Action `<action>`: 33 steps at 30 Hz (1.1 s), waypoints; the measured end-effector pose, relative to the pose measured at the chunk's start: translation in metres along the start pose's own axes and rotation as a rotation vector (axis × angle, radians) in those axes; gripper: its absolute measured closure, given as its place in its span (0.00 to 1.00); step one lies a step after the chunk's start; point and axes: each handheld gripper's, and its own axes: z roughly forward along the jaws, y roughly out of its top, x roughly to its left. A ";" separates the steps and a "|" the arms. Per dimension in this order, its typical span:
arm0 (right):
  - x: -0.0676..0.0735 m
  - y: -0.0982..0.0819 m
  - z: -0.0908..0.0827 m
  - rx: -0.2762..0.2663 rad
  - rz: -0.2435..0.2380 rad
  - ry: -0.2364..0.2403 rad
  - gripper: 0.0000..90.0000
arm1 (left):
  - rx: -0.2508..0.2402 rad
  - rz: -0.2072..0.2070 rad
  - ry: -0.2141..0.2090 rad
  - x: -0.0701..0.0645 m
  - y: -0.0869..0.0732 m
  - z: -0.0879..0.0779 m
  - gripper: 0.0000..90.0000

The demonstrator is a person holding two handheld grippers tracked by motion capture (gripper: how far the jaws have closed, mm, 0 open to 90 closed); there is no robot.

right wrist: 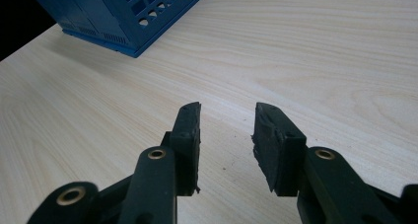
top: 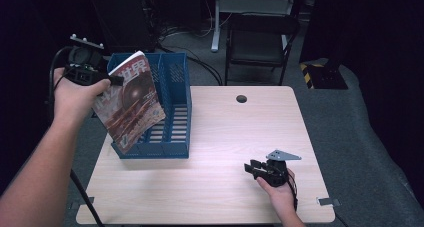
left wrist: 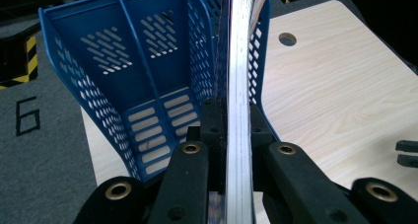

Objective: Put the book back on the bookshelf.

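Observation:
A magazine (top: 131,104) with a reddish-brown cover hangs tilted over the blue file rack (top: 175,112) at the table's left. My left gripper (top: 114,80) is shut on its upper edge. In the left gripper view the magazine (left wrist: 240,86) runs edge-on between the jaws, above the blue file rack (left wrist: 123,61) and its slotted compartments. My right gripper (top: 248,168) rests low over the table near the front right, open, with nothing between its fingers. In the right gripper view my right gripper (right wrist: 226,135) points across bare wood toward a corner of the file rack (right wrist: 123,17).
The light wooden table (top: 225,137) has a round cable hole (top: 241,98) near its far edge. A black chair (top: 257,42) stands behind the table. Grey carpet with yellow-black tape (left wrist: 19,61) lies to the left of the rack.

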 end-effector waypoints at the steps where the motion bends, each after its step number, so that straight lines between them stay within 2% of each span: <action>1: 0.000 0.000 0.000 0.000 0.000 0.000 0.70 | 0.002 -0.006 0.000 0.001 0.001 0.001 0.93; 3: 0.000 0.000 0.000 0.000 -0.001 0.000 0.70 | 0.003 -0.012 0.009 0.003 0.002 0.005 0.93; 10: 0.000 0.000 0.000 -0.001 0.001 0.000 0.70 | 0.022 -0.072 0.034 0.013 0.008 0.012 0.93; 14: -0.001 0.000 0.000 -0.005 0.000 0.000 0.70 | 0.010 -0.095 0.060 0.018 0.012 0.015 0.93; 16: 0.000 0.000 0.000 -0.002 0.006 0.000 0.70 | -0.003 -0.120 0.072 0.019 0.014 0.017 0.93; 24: -0.001 0.001 -0.001 -0.010 0.003 0.005 0.70 | -0.007 -0.172 0.088 0.025 0.022 0.026 0.93; 33: 0.000 0.001 0.000 -0.005 0.003 0.009 0.70 | -0.008 -0.184 0.095 0.027 0.026 0.040 0.93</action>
